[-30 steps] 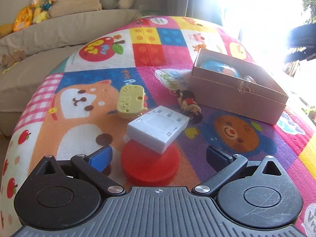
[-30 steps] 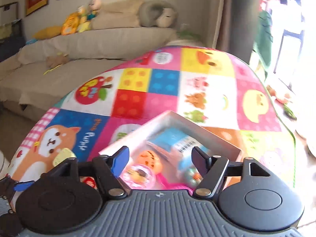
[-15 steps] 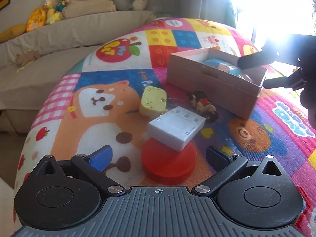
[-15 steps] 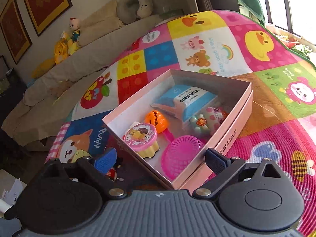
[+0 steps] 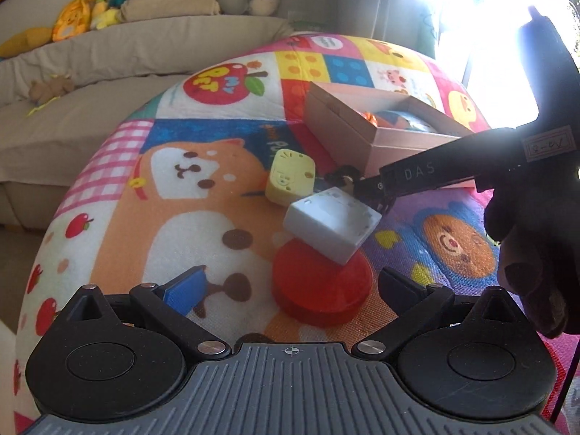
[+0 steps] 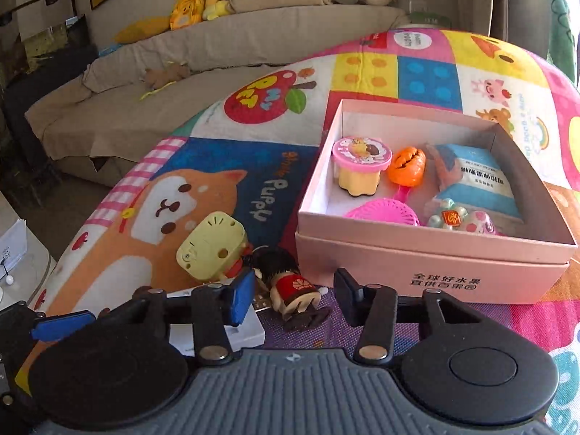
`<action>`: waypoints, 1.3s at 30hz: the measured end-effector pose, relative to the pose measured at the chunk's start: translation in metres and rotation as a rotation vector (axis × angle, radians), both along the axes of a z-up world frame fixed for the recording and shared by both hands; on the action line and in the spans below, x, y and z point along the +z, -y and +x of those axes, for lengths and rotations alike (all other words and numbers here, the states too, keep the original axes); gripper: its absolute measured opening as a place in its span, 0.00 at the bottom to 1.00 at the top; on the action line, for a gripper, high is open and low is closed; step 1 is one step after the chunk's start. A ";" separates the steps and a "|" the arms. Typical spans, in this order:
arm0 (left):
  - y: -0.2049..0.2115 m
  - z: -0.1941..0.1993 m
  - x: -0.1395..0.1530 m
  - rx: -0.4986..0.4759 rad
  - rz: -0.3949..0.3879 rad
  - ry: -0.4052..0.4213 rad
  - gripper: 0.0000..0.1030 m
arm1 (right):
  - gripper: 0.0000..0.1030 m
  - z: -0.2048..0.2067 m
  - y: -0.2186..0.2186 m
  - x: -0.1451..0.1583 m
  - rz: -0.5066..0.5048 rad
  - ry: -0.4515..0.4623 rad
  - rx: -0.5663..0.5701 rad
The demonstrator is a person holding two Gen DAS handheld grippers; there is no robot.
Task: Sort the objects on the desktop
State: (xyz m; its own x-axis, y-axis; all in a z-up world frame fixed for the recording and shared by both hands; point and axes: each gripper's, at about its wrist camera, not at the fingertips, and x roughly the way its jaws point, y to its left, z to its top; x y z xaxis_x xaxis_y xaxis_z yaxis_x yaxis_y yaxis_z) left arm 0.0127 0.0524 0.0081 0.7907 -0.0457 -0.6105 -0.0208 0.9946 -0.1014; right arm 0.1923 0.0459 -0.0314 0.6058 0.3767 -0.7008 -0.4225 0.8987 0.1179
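1. Right tongs point(image 6: 291, 295) sit low over the play mat point(image 6: 203, 159) just in front of the pink box point(image 6: 427, 253); their jaws have just been closing and now stand narrow around a small doll figure point(image 6: 290, 282), with gaps on both sides, so the pads do not press on it.
2. Doll figure lies on its side on the mat, just off the box's near left corner.
3. Left tongs point(image 5: 291, 282) are wide apart and hold nothing, hovering on the near side of the box, well apart from it.
4. Red round disc point(image 5: 322, 290) lies between the left jaws' tips, on the mat.
5. White rectangular block point(image 5: 331, 223) rests tilted on the disc's far edge, nearer the box.
6. Yellow toy point(image 5: 290, 177) lies beside the block, close to the box's left corner.
7. Inside the box: a pink-lidded cup toy point(image 6: 360, 163), an orange toy point(image 6: 406, 166), a pink strainer point(image 6: 382, 212), a blue packet point(image 6: 478, 177) and a small pastel figure point(image 6: 460, 219).
8. Beige sofa point(image 6: 217, 58) with plush toys stands beyond the box.
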 end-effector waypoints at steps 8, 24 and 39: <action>0.005 0.002 0.000 -0.001 0.022 -0.005 1.00 | 0.29 -0.039 0.050 0.003 -0.029 0.010 0.026; 0.058 0.029 0.003 -0.086 0.147 0.008 1.00 | 0.76 -0.072 0.140 -0.015 -0.042 0.090 -0.204; 0.102 0.005 0.003 -0.353 0.094 0.001 1.00 | 0.86 0.013 0.157 0.029 0.048 0.153 -0.267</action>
